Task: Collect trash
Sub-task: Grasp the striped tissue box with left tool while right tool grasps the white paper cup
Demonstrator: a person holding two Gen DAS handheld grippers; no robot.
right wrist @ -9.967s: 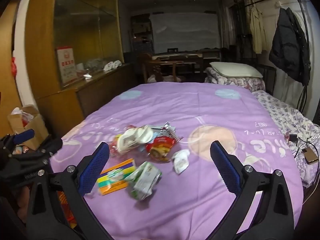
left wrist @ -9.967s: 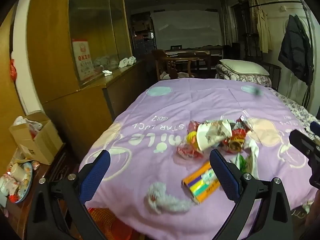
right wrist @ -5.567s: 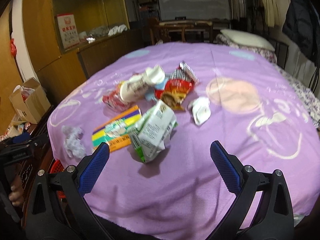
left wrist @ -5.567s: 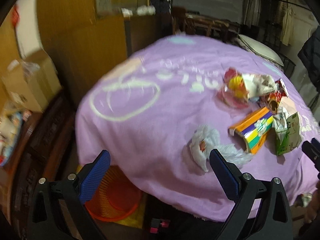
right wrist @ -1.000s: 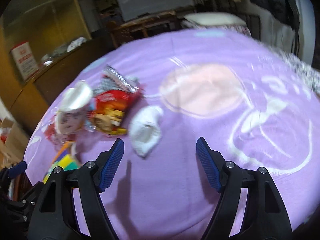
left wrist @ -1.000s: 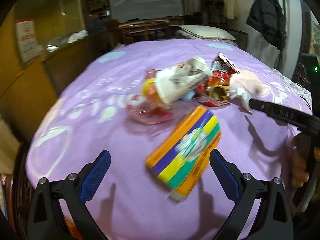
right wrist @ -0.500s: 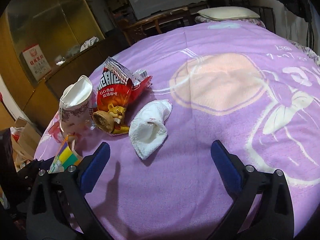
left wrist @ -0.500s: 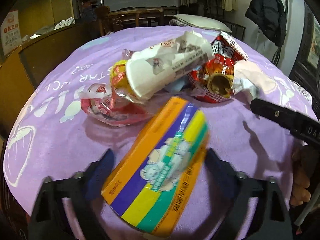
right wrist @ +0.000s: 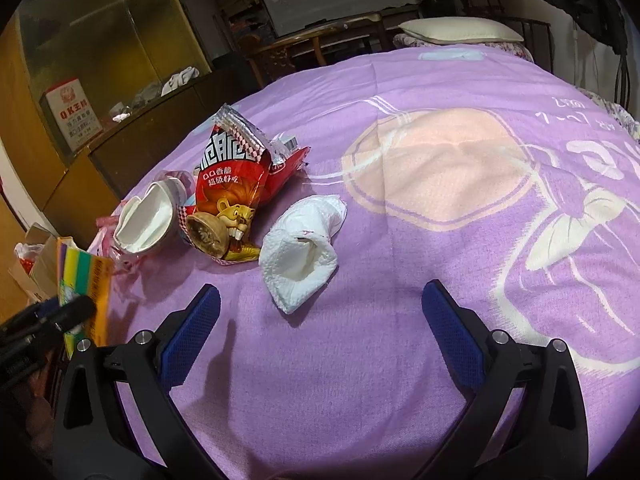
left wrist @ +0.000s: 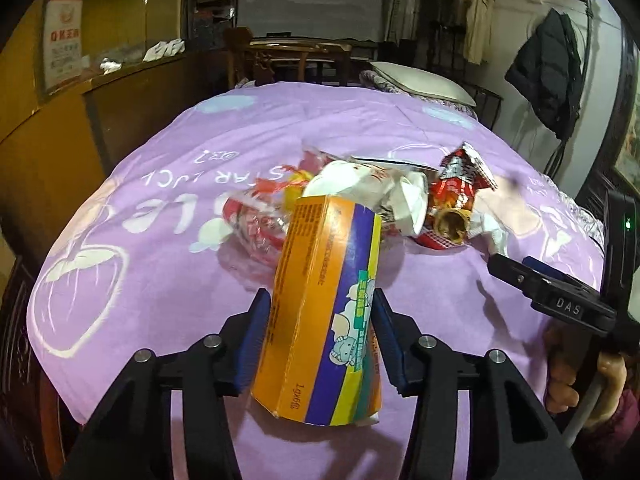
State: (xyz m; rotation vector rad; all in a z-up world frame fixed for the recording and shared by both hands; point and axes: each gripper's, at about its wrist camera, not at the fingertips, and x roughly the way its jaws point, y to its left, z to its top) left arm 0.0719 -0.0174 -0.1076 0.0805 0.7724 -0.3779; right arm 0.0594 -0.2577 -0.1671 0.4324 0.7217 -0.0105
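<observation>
Your left claw (left wrist: 320,336) is closing on the orange striped carton (left wrist: 324,312), blue pads squeezing both sides, its far end tilting up off the purple bedspread (left wrist: 160,184). Your right claw (right wrist: 320,334) is hanging spread wide, the crumpled white tissue (right wrist: 304,248) lying just beyond its fingertips.

"STAR" on the purple bedspread (left wrist: 168,184) — "DAS" on the right claw (left wrist: 568,310) — "QQ" on the red snack bag (right wrist: 230,184).

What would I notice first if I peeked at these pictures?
The bright orange striped cardboard box stands between the closing jaws of the left gripper, lifted over the purple bedspread. Behind it lies a heap of rubbish, with a red snack bag and a crumpled white tissue ahead of the open right gripper.
</observation>
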